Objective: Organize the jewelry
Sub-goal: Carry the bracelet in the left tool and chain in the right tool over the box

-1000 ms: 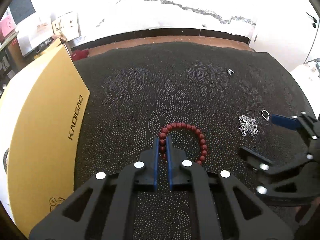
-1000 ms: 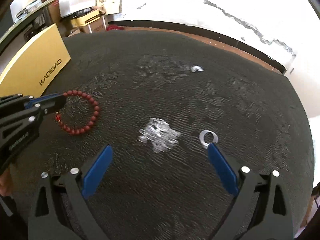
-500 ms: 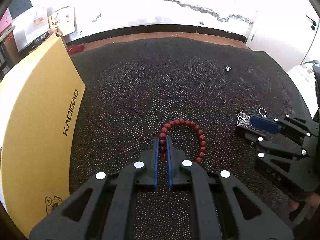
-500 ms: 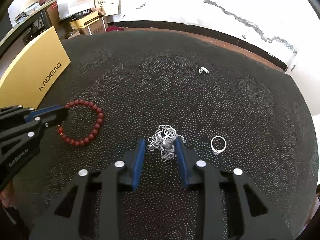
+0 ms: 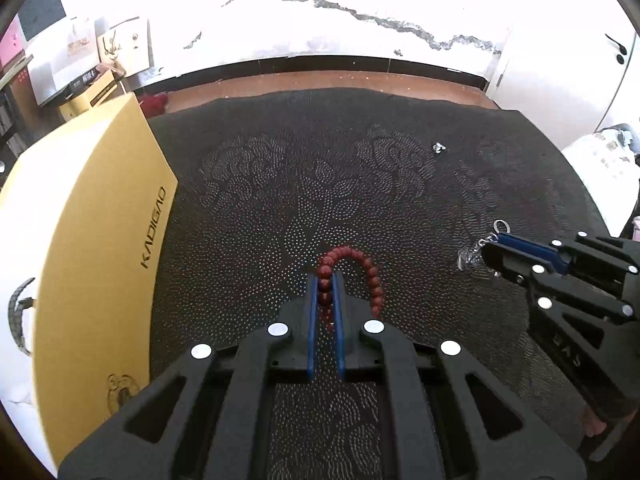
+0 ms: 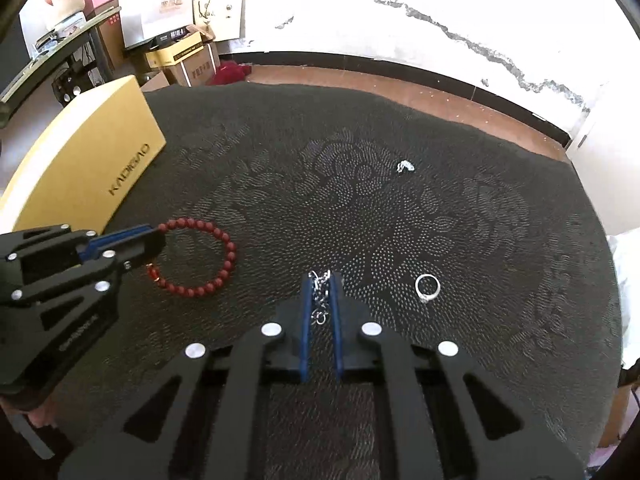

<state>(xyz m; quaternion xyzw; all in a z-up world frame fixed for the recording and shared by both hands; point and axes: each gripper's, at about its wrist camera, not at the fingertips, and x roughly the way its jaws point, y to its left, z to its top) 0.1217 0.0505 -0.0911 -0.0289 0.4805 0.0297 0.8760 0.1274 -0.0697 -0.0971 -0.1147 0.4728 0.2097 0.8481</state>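
Note:
My left gripper [image 5: 325, 280] is shut on a red bead bracelet [image 5: 366, 270], whose loop hangs off its right side just above the black mat; it also shows in the right wrist view [image 6: 216, 256]. My right gripper [image 6: 321, 280] is shut on a silver chain [image 6: 320, 296], bunched between the blue pads. In the left wrist view the chain [image 5: 470, 254] hangs from the right gripper's tip [image 5: 490, 246]. A silver ring [image 6: 427, 287] lies on the mat right of the right gripper. A small silver piece [image 6: 405, 166] lies farther back.
A tan box lid marked KADIGAO [image 5: 104, 248] stands along the mat's left edge, with a dark watch-like band [image 5: 18, 320] on white lining beyond it. The black patterned mat [image 6: 360, 208] covers the table. Boxes and clutter [image 6: 180, 52] stand at back left.
My right gripper has closed on the silver chain and lifted it. My left gripper has lifted the red bracelet off the mat, so its loop now hangs narrower.

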